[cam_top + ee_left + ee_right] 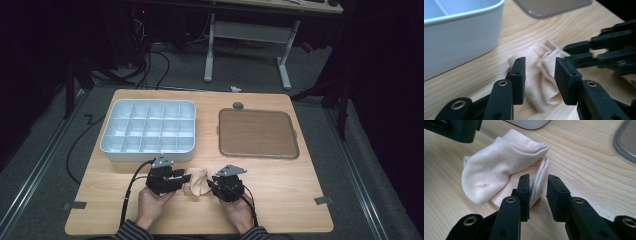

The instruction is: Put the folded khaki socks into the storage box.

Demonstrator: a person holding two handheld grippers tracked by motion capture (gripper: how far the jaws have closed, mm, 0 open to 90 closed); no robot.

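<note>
Two parted grippers flank the sock (198, 182), left gripper (186, 178), right gripper (210, 184).

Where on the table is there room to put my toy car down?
Bare wood lies right of the right tongs, below the brown lid, and at the near left corner below the white divided tray. It is crowded in the middle near edge, where the left tongs, the right tongs and the pale sock sit together.

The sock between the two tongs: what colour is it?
Pale peach-pink, plain, with a fine knit mesh; the sock shows best in the right gripper view.
</note>
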